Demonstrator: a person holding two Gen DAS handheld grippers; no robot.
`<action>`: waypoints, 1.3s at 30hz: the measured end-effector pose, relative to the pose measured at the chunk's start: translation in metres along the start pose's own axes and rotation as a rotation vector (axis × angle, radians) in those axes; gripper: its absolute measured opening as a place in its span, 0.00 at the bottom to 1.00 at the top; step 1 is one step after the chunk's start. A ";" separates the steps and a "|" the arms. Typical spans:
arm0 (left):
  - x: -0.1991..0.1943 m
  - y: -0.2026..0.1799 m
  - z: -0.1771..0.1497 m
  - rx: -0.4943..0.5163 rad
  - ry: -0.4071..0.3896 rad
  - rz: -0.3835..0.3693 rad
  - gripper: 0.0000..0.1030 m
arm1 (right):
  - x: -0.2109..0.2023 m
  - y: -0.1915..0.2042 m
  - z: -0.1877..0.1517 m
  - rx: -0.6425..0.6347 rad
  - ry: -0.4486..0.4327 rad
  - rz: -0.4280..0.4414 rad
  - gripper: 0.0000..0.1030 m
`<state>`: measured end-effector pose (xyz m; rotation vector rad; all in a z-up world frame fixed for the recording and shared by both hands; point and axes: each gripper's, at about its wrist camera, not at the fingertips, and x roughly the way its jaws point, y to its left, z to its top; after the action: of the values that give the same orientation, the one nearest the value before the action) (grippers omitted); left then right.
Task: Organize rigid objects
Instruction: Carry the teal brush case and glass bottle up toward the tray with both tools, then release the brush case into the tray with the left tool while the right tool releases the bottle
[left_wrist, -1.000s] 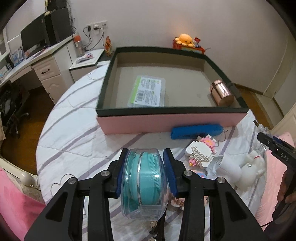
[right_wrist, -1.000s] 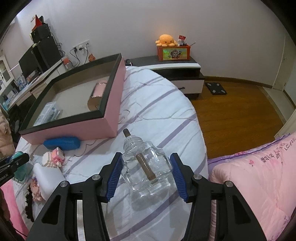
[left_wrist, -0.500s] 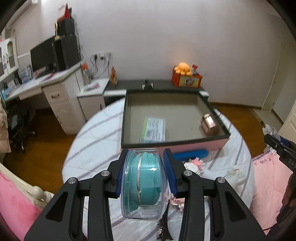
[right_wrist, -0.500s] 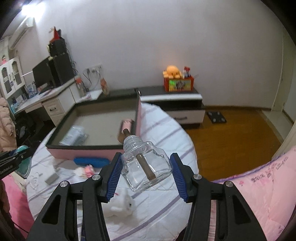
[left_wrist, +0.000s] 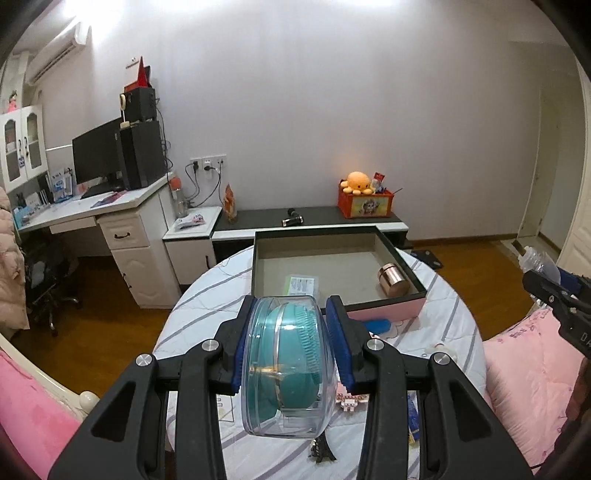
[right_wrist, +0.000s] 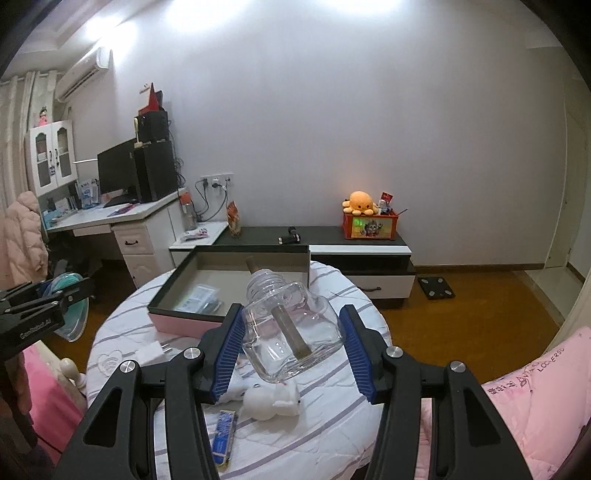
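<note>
The left tool (left_wrist: 291, 347) is clenched on a round clear-plastic case with a teal silicone brush inside (left_wrist: 290, 369), pads on its flat faces, held above the striped round bed (left_wrist: 199, 310). That case looks light, stiff and slick. The right tool (right_wrist: 291, 339) grips a squat clear glass bottle with a brown wick rod (right_wrist: 291, 332) by its side walls, tilted; it's heavier, breakable, slippery. The pink-sided open box (left_wrist: 384, 314) sits ahead.
</note>
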<state>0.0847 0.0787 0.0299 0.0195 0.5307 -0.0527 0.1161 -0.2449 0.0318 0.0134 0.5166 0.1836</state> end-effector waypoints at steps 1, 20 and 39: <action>-0.003 -0.001 -0.001 0.000 -0.007 0.001 0.37 | -0.004 0.002 -0.001 -0.002 -0.006 0.003 0.52; -0.010 -0.006 -0.003 0.001 -0.012 0.024 0.37 | -0.021 0.005 -0.006 -0.007 -0.031 0.027 0.52; 0.118 -0.002 0.050 0.026 0.118 0.011 0.37 | 0.082 0.010 0.031 -0.030 0.039 0.084 0.53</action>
<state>0.2113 0.0701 0.0139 0.0516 0.6477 -0.0478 0.2001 -0.2197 0.0194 0.0025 0.5530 0.2741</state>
